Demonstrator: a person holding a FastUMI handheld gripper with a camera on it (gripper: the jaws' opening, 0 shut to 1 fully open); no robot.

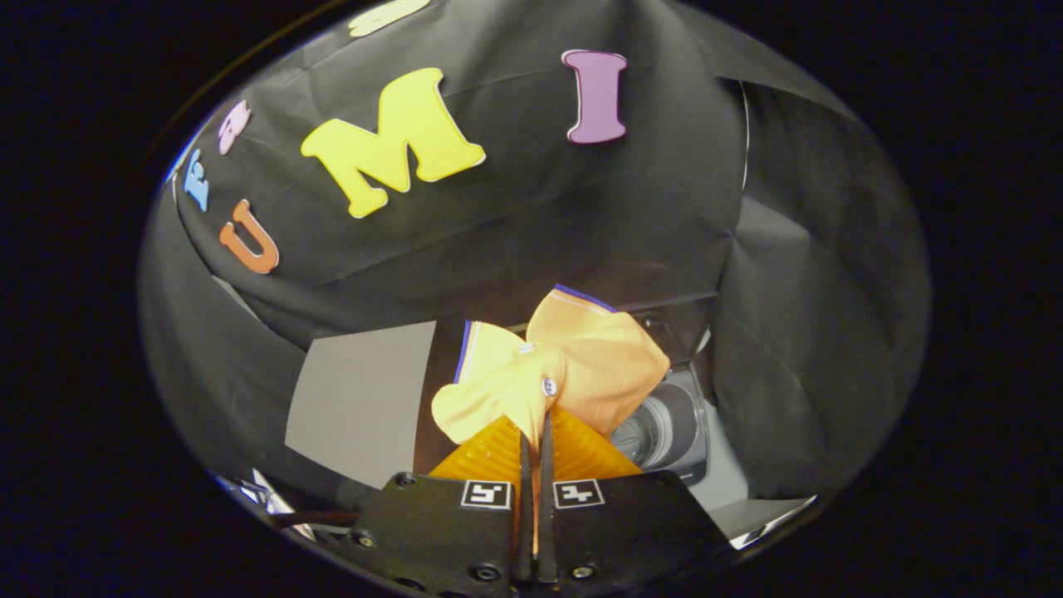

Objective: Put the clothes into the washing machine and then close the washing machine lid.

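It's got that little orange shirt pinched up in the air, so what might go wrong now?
The hand-held gripper pinches only a small bunch of the orange buttoned fabric shirt, so it might slip free. The small grey toy washing machine sits beyond and partly behind the cloth, so the drop could miss its opening, or loose folds could catch on its rim.

Creased black cloth wall (531,216) drapes the booth; a plain grey panel (361,399) stands low against it.

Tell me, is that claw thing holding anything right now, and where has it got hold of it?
Yes. The gripper is shut on a small yellow-orange shirt, pinching a bunched fold near the white buttons, so the cloth fans out just beyond the fingers.
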